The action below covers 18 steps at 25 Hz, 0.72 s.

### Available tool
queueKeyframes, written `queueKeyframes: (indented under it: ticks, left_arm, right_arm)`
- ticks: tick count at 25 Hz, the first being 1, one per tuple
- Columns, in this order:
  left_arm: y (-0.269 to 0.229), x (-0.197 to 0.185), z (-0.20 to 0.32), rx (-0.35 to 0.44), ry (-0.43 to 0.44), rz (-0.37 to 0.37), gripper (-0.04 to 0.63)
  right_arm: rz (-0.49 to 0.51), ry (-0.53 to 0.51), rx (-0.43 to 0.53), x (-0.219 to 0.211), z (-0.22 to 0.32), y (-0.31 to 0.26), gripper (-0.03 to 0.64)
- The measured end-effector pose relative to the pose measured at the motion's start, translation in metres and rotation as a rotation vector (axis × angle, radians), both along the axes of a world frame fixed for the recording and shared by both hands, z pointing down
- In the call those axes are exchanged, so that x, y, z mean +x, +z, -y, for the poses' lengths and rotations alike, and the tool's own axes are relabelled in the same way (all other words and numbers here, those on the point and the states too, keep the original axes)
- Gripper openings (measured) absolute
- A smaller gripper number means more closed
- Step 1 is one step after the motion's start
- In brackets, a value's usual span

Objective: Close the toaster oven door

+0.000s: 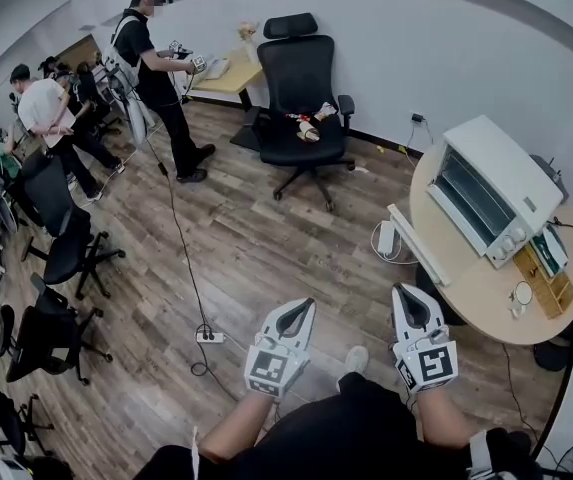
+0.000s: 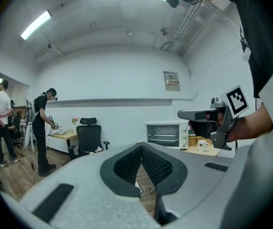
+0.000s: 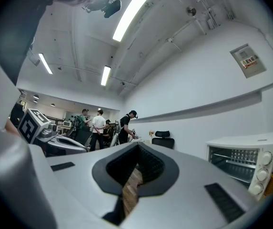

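The white toaster oven stands on the round wooden table at the right. Its door looks dropped open toward the table's edge, with a white rail lying in front of it. The oven shows far off in the left gripper view, and the oven shows at the right in the right gripper view. My left gripper and right gripper hover over the floor near my knees, well short of the table. Both are shut and hold nothing. The left gripper and right gripper have their tips meeting.
A black office chair stands at the back. Several people and more chairs fill the left side. A power strip and cable lie on the wooden floor. A wooden box and a cup sit beside the oven.
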<state>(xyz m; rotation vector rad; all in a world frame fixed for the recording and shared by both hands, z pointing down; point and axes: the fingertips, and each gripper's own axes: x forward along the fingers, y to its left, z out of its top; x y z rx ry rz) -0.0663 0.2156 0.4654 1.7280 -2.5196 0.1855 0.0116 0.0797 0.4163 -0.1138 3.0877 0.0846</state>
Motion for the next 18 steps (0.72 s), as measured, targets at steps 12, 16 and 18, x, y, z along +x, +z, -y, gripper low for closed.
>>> queueKeyframes:
  ticks: [12, 16, 18]
  left_arm:
    - [-0.003, -0.06, 0.109, -0.005, 0.036, -0.014, 0.003]
    - [-0.004, -0.071, 0.139, -0.035, 0.057, -0.007, 0.003]
    - [-0.004, -0.076, 0.153, -0.044, 0.069, 0.001, 0.003]
  right_arm:
    - [-0.029, -0.005, -0.035, -0.06, 0.097, 0.008, -0.003]
    - [-0.028, 0.007, -0.062, -0.069, 0.125, 0.015, -0.003]
    - [-0.028, 0.017, -0.072, -0.074, 0.139, 0.019, -0.003]
